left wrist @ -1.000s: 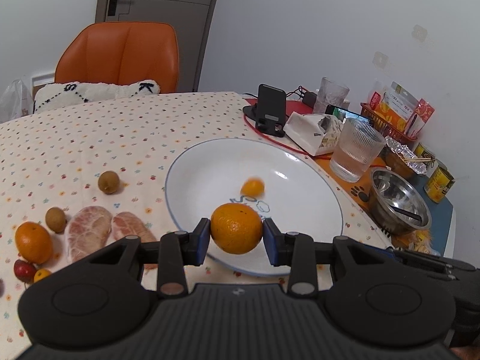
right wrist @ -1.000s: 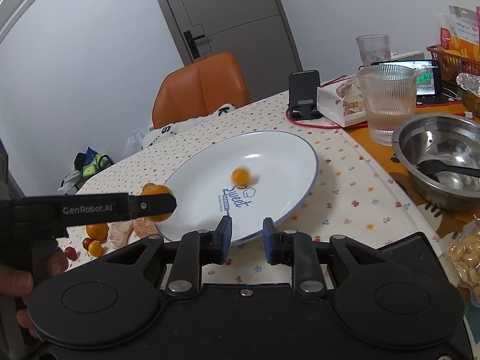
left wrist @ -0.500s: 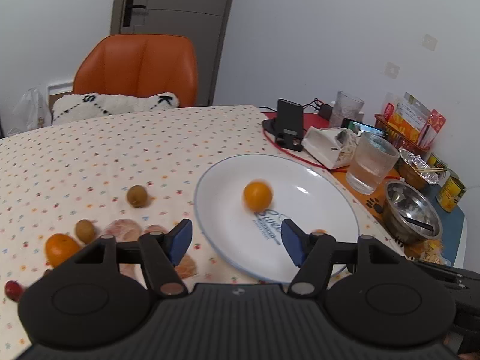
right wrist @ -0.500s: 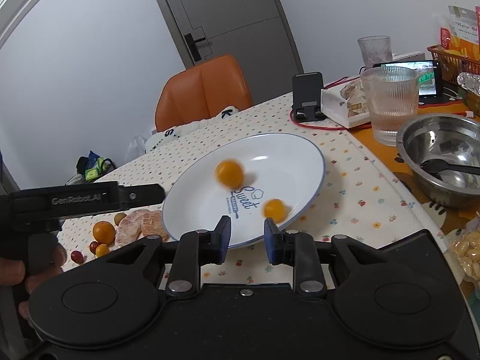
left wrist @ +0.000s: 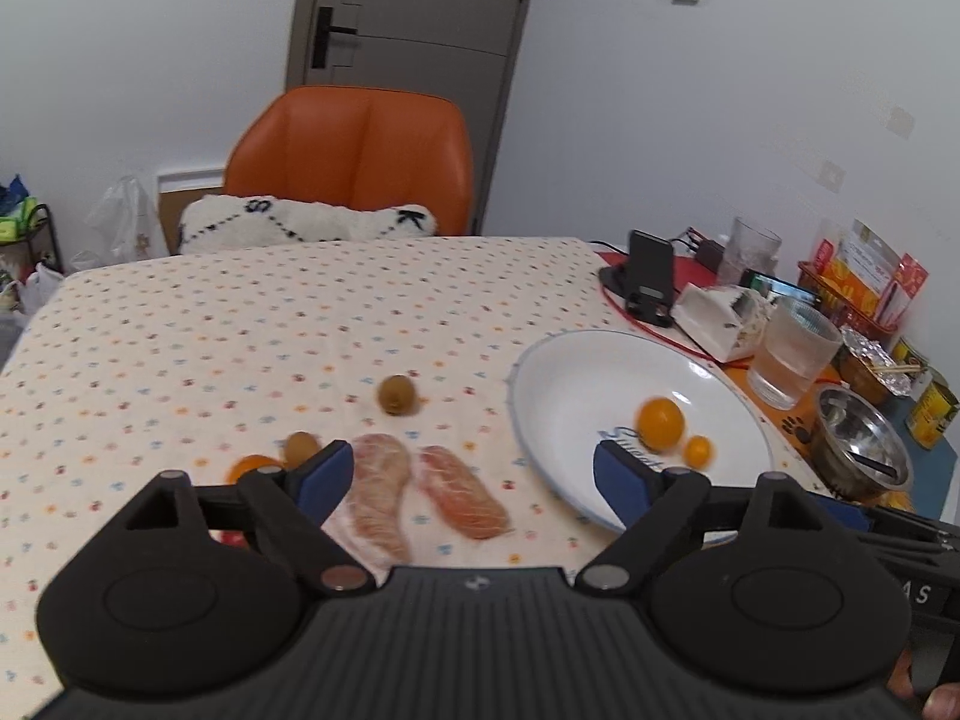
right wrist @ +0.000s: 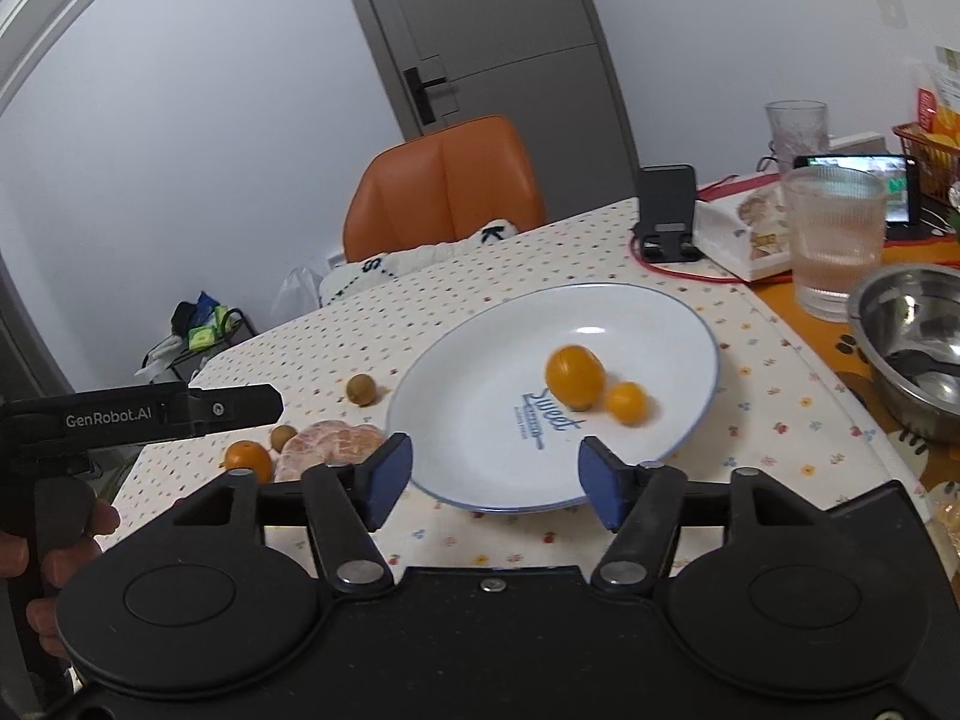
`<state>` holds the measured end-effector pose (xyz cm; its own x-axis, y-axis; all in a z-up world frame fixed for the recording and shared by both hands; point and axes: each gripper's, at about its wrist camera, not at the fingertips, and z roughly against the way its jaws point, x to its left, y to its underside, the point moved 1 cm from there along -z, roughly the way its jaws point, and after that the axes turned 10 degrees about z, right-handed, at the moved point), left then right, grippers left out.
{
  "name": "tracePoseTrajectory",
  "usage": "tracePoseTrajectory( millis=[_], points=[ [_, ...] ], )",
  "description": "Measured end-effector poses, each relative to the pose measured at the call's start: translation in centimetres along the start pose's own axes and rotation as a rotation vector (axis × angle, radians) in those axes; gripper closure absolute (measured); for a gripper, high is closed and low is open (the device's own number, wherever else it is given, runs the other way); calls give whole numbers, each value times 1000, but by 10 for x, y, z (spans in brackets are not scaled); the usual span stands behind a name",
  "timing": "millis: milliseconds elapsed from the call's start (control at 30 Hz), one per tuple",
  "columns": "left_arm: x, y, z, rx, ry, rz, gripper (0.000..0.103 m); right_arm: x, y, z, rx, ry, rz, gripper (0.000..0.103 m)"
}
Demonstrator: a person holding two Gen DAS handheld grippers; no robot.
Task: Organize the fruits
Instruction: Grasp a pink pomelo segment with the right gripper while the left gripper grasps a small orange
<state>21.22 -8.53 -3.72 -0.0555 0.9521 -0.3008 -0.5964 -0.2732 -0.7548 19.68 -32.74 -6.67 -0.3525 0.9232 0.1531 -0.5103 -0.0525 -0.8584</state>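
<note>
A white plate (left wrist: 558, 372) (right wrist: 660, 312) holds an orange (left wrist: 660, 419) (right wrist: 575, 375) and a smaller orange fruit (left wrist: 699, 450) (right wrist: 626, 402), side by side. Left of the plate, two peeled citrus pieces (left wrist: 384, 492) (right wrist: 336, 443) lie on the dotted cloth, with two small brown fruits (left wrist: 396, 393) (right wrist: 362, 389) and another orange (left wrist: 247, 467) (right wrist: 247, 457) nearby. My left gripper (left wrist: 465, 474) is open above the citrus pieces, holding nothing. My right gripper (right wrist: 495, 480) is open over the plate's near rim, also holding nothing.
Right of the plate stand a ribbed glass (left wrist: 792, 354) (right wrist: 834, 240), a steel bowl with a spoon (left wrist: 861, 444) (right wrist: 918, 348), a phone stand (left wrist: 649, 276), a white box and tins. An orange chair (left wrist: 354, 156) is at the table's far side. A hand (right wrist: 54, 552) holds the left gripper.
My left gripper opened and let the orange go onto the plate, then drew back left over the citrus pieces. The orange rolled beside the small fruit. My right gripper opened.
</note>
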Motion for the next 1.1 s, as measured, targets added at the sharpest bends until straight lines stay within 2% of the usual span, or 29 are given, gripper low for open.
tracePoseTrajectory(
  millis=[133,400,767,933,1033,1100],
  points=[
    [14,-1,9,-4,-11,16,15,14,-2,-2,3,-35,22,29],
    [41,1,24,0,-33,34,14,40,-3,-7,3,-90,63,27],
    [71,8,33,5,-32,59,14,64,-3,-18,3,-123,103,27],
    [80,14,31,10,-35,69,15,72,-1,-27,20,-130,119,32],
    [84,18,30,2,-44,73,17,75,1,-32,27,-129,127,35],
    [87,20,30,-7,-46,85,23,77,2,-35,33,-127,139,38]
  ],
)
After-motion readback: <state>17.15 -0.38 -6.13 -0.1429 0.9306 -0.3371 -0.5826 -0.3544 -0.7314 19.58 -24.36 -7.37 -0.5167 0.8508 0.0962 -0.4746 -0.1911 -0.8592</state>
